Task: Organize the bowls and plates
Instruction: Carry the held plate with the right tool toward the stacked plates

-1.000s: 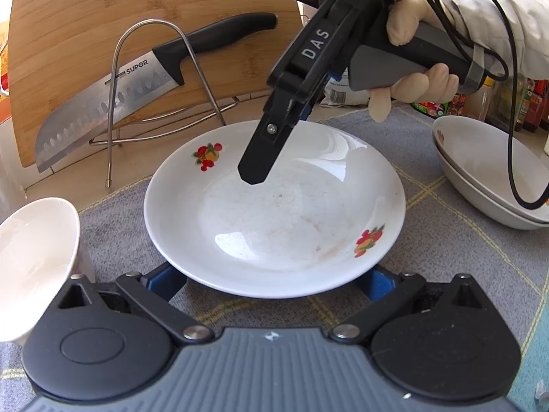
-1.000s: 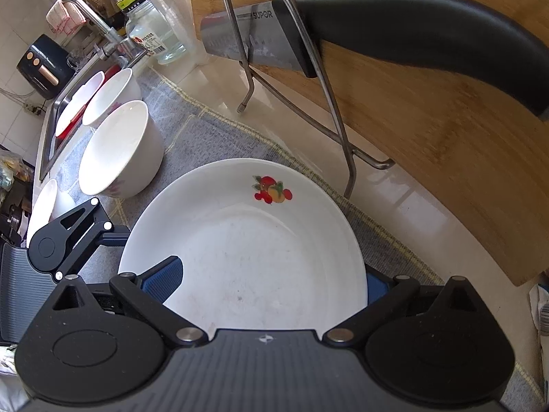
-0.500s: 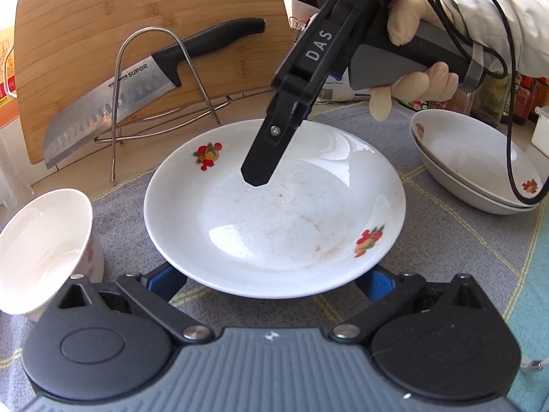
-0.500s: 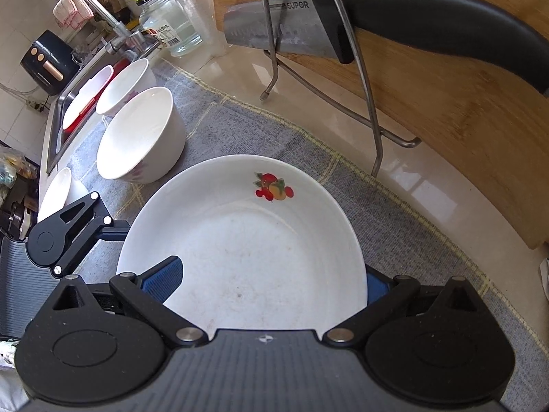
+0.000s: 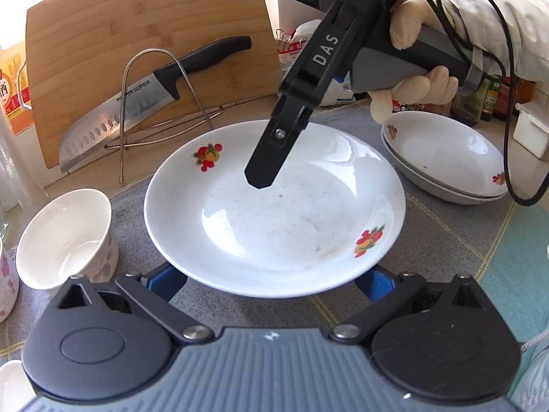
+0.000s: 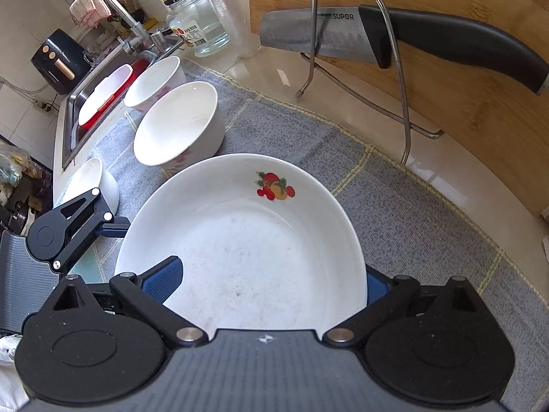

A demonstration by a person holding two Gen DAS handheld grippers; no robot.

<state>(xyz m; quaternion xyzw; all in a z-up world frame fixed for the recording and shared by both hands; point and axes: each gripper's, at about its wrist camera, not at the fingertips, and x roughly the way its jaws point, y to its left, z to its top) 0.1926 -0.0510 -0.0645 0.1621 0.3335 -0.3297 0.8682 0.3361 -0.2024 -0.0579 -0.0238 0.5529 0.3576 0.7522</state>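
- While the white glazed ceramic plate with red fruit motifs [image 5: 274,226] sits across both tools, it is directly ahead of each, above the grey woven mat [image 5: 446,240].
- Left tool [image 5: 274,281]: spread wide, both pads hidden under the near rim.
- Right tool [image 6: 267,285]: one finger over the basin, one beneath the rim; actual clamping cannot be told.
- Handling, judged: rigid, moderately heavy, slick glaze, breakable. Best taken at the rim, pads above and below.
- Probable destination: stacked white fruit-motif plates [image 5: 446,158], right of the left tool.
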